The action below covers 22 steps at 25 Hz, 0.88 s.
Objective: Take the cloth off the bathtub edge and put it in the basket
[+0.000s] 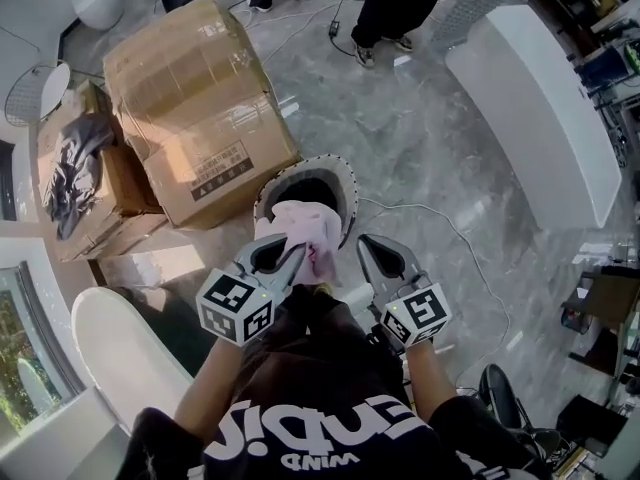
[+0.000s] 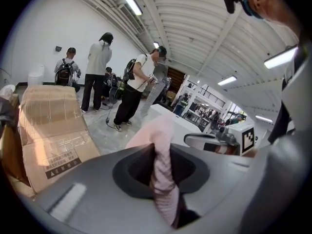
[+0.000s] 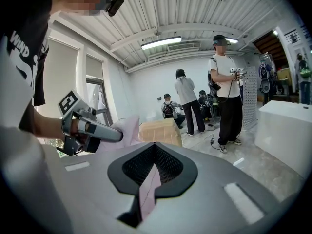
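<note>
Pale pink cloth (image 1: 300,226) hangs over the white perforated round basket (image 1: 342,173), bunched in the nearly closed left gripper (image 1: 298,255). Right gripper (image 1: 366,242) is closed on a thin edge. Risk: uneven release (one side first) could drape the cloth over the rim.

The cloth (image 1: 305,230) hangs bunched over the basket (image 1: 346,180) and hides most of its inside and its near rim, so I cannot tell whether the two touch. The bathtub (image 1: 115,353) is cut off at the lower left. The label print on the cardboard box (image 1: 180,88) is too small to read. The people (image 1: 395,3) at the top edge show only as legs.
</note>
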Motion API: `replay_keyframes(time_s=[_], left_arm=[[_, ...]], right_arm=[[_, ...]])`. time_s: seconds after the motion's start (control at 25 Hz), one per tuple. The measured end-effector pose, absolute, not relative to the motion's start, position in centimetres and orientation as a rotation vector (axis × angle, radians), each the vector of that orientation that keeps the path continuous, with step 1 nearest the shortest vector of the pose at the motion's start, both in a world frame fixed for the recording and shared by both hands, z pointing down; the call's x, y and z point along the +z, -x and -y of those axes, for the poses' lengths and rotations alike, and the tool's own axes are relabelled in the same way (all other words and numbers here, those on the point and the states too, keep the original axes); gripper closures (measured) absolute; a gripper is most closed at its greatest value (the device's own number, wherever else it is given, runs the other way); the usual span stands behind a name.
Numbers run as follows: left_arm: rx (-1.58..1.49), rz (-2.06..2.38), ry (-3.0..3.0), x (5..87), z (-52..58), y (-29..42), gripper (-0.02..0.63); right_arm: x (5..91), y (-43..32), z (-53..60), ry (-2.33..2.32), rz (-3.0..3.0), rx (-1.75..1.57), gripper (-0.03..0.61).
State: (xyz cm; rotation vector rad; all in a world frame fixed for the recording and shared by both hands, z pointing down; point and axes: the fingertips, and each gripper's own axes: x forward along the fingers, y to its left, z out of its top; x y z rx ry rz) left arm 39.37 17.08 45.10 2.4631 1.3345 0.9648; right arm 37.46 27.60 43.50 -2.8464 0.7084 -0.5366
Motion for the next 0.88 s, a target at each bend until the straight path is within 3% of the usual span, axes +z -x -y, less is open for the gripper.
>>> replay_keyframes(time_s=[0.88], left_arm=[[1.202, -1.282, -2.416, 64.0, -17.9, -43.0, 0.563]], right_arm=[[56.1, -41.8, -27.3, 2.758, -0.639, -0.782, 0.569]])
